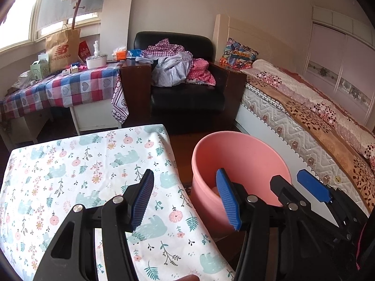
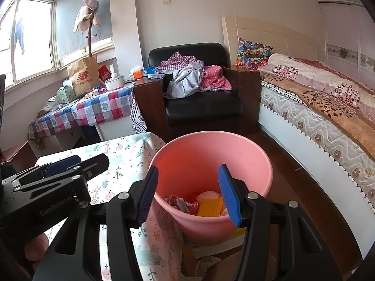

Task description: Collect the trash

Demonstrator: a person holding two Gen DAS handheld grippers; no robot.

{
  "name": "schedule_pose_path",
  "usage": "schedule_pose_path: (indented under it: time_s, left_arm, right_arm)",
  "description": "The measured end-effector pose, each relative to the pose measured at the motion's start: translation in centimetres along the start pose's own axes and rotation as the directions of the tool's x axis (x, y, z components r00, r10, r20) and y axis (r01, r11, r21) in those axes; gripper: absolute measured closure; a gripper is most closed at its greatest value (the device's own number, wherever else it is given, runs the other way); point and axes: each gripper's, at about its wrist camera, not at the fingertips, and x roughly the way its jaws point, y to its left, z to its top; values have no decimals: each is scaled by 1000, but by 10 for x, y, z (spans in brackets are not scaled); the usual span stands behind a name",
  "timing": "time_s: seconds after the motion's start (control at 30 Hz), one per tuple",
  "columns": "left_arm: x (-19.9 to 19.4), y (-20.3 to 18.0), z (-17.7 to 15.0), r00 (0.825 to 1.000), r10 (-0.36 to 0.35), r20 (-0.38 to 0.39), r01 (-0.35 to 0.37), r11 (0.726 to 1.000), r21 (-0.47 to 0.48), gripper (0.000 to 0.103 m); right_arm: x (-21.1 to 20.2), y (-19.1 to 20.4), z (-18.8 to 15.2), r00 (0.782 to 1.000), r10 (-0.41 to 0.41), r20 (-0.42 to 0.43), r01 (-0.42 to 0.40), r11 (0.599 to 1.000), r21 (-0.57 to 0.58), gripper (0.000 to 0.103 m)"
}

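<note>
A pink bucket [image 1: 236, 149] stands on the floor beside a table with a floral cloth [image 1: 89, 164]. In the right wrist view the pink bucket [image 2: 211, 152] holds trash: a yellow netted piece [image 2: 209, 207], crumpled paper and red scraps [image 2: 180, 202]. My right gripper [image 2: 188, 194] hangs over the bucket's near rim, open, with nothing between its blue pads. My left gripper [image 1: 185, 199] is open and empty too, above the cloth's right edge next to the bucket. The right gripper [image 1: 290, 178] shows at the right of the left view, and the left gripper [image 2: 78, 164] at the left of the right view.
A black armchair [image 2: 204, 107] piled with clothes stands behind the bucket. A bed [image 2: 328, 117] runs along the right. A checked-cloth table [image 2: 93, 110] with a paper bag and boxes sits at the back left by the window. Dark wooden floor lies between bucket and bed.
</note>
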Motion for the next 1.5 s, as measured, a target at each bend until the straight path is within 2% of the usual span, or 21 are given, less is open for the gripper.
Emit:
schedule_pose_path:
  time_s: [0.6,1.5]
  left_arm:
    - [-40,11,-18,999,15,47,-14,1000,-10,49]
    - [-47,20,-39,1000,14,26,-14,1000,-12,50]
  right_arm:
    - [-21,17,-10,1000,4,17,-4,1000,-16,49]
    - [-31,26,-30,1000,9,0,-9,1000,-16,49]
